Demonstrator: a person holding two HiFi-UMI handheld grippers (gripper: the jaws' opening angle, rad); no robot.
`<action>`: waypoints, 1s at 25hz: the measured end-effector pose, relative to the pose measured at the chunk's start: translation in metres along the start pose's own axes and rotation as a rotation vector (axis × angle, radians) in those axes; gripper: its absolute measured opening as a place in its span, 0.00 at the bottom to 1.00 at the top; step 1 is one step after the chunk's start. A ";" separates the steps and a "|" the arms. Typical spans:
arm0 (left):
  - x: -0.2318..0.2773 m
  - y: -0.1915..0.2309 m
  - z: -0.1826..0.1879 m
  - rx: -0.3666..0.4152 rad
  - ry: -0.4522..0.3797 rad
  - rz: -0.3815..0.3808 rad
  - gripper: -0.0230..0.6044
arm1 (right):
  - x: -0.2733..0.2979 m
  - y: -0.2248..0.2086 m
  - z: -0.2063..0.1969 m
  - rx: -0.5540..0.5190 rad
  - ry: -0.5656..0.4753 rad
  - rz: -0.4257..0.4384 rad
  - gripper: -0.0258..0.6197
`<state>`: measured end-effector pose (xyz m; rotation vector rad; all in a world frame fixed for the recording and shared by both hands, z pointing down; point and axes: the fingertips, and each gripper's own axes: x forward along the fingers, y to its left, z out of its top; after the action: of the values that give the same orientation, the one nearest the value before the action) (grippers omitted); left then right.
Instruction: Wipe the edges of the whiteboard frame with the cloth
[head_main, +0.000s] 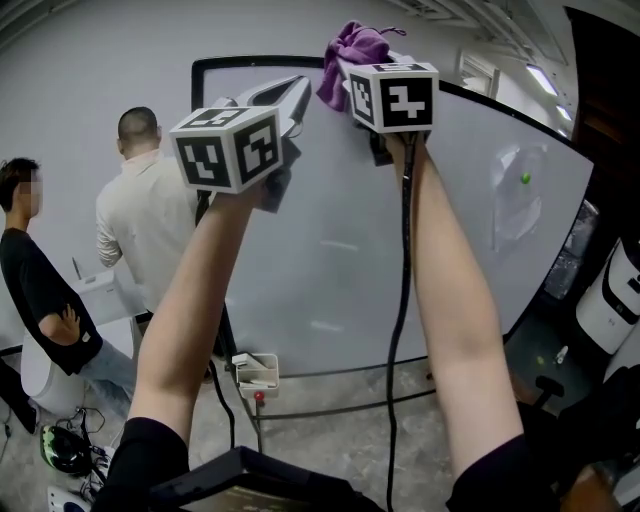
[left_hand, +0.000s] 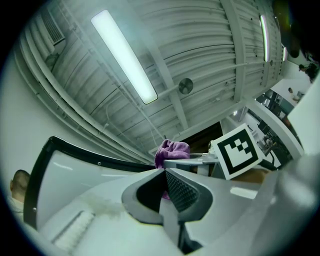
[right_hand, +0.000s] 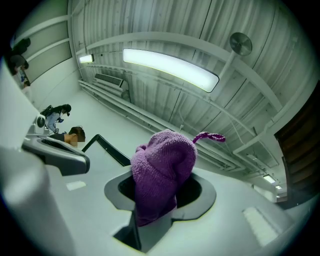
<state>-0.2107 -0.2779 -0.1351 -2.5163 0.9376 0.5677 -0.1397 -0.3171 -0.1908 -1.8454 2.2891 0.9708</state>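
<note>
A person in a white shirt (head_main: 150, 225) stands by the left edge of the whiteboard (head_main: 340, 250). The left hand-held gripper (head_main: 298, 88) is raised near the top edge of the whiteboard frame (head_main: 240, 62), jaws pressed together on nothing. Just right of it, the right hand-held gripper (head_main: 347, 76) is clamped on the purple cloth (head_main: 352, 50), which sits at that top edge.

At whiteboard frame (head_main: 245, 62) top edge: cloth (head_main: 355, 48) in right claw (head_main: 342, 66); left claw (head_main: 299, 88) just left.
</note>
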 end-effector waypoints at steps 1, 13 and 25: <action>0.005 -0.006 -0.002 0.002 0.002 0.001 0.04 | -0.003 -0.005 -0.003 -0.001 0.000 0.002 0.28; 0.058 -0.062 -0.018 0.032 0.029 0.020 0.04 | -0.028 -0.082 -0.033 0.007 0.013 -0.005 0.28; 0.097 -0.102 -0.036 0.024 0.044 0.036 0.04 | -0.047 -0.131 -0.053 0.022 0.012 0.004 0.28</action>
<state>-0.0659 -0.2751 -0.1308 -2.5048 1.0010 0.5109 0.0098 -0.3145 -0.1860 -1.8442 2.3021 0.9340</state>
